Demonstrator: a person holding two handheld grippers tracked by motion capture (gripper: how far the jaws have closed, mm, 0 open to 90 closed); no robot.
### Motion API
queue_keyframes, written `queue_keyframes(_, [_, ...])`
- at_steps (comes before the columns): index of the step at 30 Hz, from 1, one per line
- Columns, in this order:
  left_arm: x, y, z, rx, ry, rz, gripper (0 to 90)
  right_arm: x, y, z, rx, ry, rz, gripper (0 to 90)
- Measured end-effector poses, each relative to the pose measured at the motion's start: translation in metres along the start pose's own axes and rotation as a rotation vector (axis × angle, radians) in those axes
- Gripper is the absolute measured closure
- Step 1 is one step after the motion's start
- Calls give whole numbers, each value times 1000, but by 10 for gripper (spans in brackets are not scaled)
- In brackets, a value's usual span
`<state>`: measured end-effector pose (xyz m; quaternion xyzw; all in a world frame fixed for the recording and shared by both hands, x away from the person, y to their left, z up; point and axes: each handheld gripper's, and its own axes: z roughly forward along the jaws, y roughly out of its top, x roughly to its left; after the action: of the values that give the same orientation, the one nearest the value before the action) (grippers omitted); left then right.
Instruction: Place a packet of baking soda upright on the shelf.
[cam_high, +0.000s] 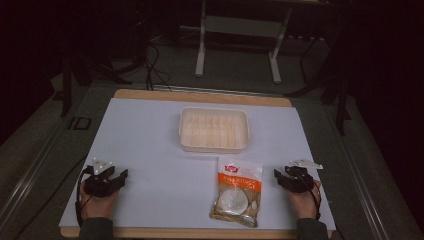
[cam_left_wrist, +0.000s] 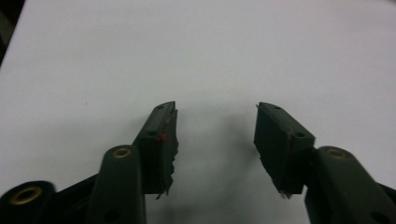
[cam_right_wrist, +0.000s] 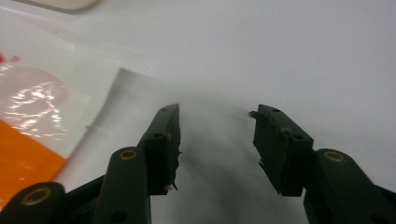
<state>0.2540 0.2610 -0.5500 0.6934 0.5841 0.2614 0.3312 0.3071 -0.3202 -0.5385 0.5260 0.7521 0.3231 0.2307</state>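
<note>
A clear plastic packet (cam_high: 237, 192) with an orange label and a round white item inside lies on the white table sheet, near the front, right of centre. Its top corner shows at the left of the right gripper view as the packet (cam_right_wrist: 42, 121). My right gripper (cam_high: 278, 176) rests on the sheet just right of the packet, jaws open with nothing between them (cam_right_wrist: 215, 116). My left gripper (cam_high: 121, 176) rests at the front left, far from the packet, also open over bare sheet (cam_left_wrist: 215, 112). A cream plastic tray (cam_high: 214, 129) stands empty beyond the packet.
The white sheet (cam_high: 150, 150) covers a wooden tabletop whose edge shows at front and back. A white metal stand (cam_high: 239, 30) and cables sit on the dark floor behind the table. Bare sheet lies between the two grippers.
</note>
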Motion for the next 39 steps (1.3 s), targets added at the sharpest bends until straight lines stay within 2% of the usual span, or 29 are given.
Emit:
queue_keyframes(3, [-1,1,-1,-23,-16,13,507,2,4,-1,-6,28,-22,484])
queue_keyframes(6, [-4,1,0,-19,-23,30,509,3,7,-3,-11,46,-33,479])
queue_keyframes(9, [-6,1,0,-30,-30,48,513,6,15,-5,-27,75,-66,464])
queue_keyframes(16, [-10,0,1,-33,-9,75,520,10,31,-4,-48,145,-112,428])
queue_keyframes(22, [-12,0,1,-24,-1,90,507,16,38,5,-47,192,-129,404])
queue_keyframes(23, [-12,0,1,-23,0,89,506,19,39,9,-45,210,-132,389])
queue_keyframes(29, [-12,0,2,-20,2,89,500,28,44,18,-45,246,-157,297])
queue_keyframes(31, [-12,0,2,-21,2,92,499,34,48,24,-44,287,-175,257])
queue_keyframes(36, [-12,0,2,-19,0,93,494,47,56,34,-33,317,-209,220])
queue_keyframes(39, [-12,0,2,-20,-1,92,492,52,61,40,-23,335,-213,198])
